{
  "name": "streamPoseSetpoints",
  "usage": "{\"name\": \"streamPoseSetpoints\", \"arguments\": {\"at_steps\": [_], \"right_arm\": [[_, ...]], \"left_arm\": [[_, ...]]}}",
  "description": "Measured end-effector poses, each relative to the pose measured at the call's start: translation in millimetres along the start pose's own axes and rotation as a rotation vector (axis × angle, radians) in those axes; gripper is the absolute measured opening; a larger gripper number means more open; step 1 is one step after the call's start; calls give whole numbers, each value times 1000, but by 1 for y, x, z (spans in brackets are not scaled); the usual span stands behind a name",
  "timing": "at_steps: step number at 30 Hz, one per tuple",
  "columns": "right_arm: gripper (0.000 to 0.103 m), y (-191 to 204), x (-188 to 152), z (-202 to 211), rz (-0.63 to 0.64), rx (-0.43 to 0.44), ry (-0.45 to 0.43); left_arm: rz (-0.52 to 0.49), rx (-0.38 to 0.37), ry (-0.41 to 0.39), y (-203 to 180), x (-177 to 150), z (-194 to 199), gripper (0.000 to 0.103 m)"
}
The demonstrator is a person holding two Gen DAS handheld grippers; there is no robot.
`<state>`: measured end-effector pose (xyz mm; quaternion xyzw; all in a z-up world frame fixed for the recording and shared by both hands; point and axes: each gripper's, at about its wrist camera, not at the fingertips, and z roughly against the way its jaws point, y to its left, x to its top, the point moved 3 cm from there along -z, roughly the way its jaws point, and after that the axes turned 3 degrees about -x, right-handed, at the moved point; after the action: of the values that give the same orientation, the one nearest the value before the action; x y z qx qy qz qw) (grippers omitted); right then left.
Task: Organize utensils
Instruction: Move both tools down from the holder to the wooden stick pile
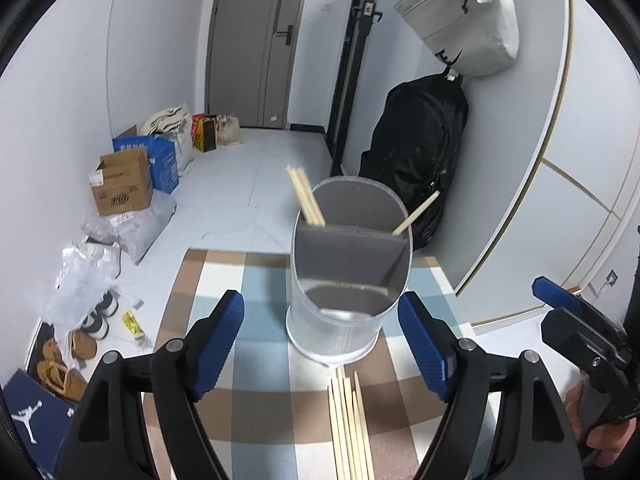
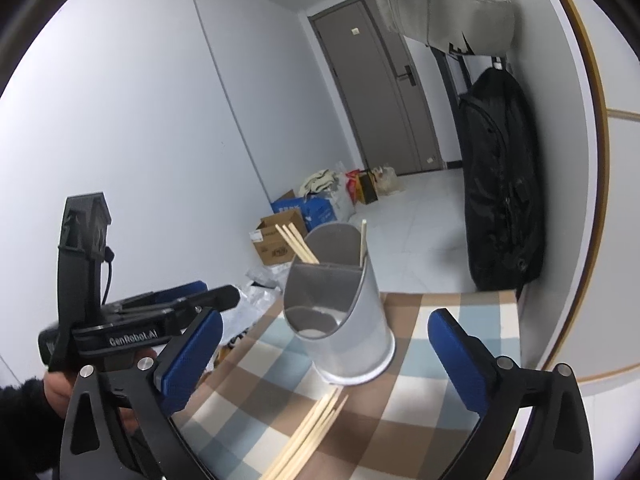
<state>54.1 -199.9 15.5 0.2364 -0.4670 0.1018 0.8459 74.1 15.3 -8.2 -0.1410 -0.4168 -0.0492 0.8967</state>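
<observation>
A silver utensil holder point(image 1: 340, 320) with a grey divider stands on the checked tablecloth point(image 1: 260, 360). Two chopsticks point(image 1: 306, 200) lean left in its back compartment, and one more point(image 1: 416, 213) leans right. Several loose chopsticks point(image 1: 350, 428) lie on the cloth just in front of the holder. My left gripper point(image 1: 320, 302) is open above them with nothing between its blue pads point(image 1: 220, 340). In the right wrist view the holder point(image 2: 360, 344) and loose chopsticks point(image 2: 312, 432) lie ahead of my right gripper point(image 2: 326, 316), which is wide open and empty. The left gripper point(image 2: 216, 294) shows at that view's left.
The table's far edge runs just behind the holder. A black backpack point(image 1: 416, 152) and a grey bag point(image 1: 460, 20) hang on the wall at the right. Cardboard boxes point(image 1: 120, 188), plastic bags and shoes point(image 1: 64, 360) crowd the floor at the left. A hand point(image 2: 60, 392) holds the left gripper.
</observation>
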Motion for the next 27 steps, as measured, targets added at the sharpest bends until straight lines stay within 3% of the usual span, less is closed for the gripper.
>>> {"name": "streamPoseSetpoints", "arguments": {"at_steps": [5, 11, 16, 23, 27], "right_arm": [[103, -2, -12, -9, -12, -28, 69], [103, -6, -30, -21, -17, -67, 144], [103, -11, -35, -23, -19, -86, 165], [103, -23, -33, -25, -85, -97, 178], [103, -26, -34, -26, -104, -101, 186]], "left_arm": [[0, -1, 22, 4, -22, -8, 76], [0, -28, 112, 6, -38, -22, 76], [-63, -18, 189, 0, -56, -29, 76], [-25, 9, 344, 11, -79, -60, 76], [-22, 31, 376, 11, -84, -68, 76]]}}
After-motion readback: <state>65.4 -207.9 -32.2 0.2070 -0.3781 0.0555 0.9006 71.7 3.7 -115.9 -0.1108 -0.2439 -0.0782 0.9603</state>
